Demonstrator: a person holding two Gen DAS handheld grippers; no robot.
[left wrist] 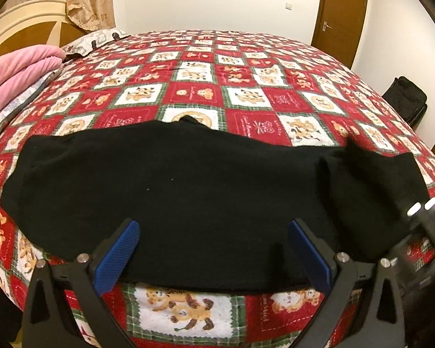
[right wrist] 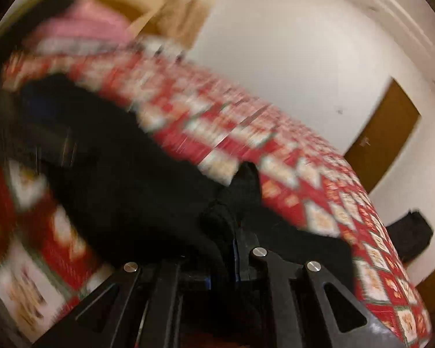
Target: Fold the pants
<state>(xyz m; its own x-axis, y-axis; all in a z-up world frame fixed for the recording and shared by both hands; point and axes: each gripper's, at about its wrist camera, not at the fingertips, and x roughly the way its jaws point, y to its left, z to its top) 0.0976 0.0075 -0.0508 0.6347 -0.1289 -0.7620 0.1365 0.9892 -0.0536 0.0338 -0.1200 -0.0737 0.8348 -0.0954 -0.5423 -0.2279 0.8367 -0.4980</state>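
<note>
- Left claw (left wrist: 211,249): blue pads (left wrist: 117,256) spread apart, hovering over the near edge of the black pants (left wrist: 165,191), gripping nothing.
- Right claw (right wrist: 232,246): fingers together, clamped on a bunched fold of pants (right wrist: 124,191); view blurred, so likely lifted.
- Pants lie spread across the red checked bedspread (left wrist: 246,72).
- Pink blanket (left wrist: 17,72) far left by the headboard.

Two low, close wrist views across the bed (left wrist: 246,92), right one tilted, blurred.

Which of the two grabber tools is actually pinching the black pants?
The right gripper: its jaws are shut on a bunch of the black fabric pants. The left gripper hangs wide open over the near edge, blue pads apart.
</note>
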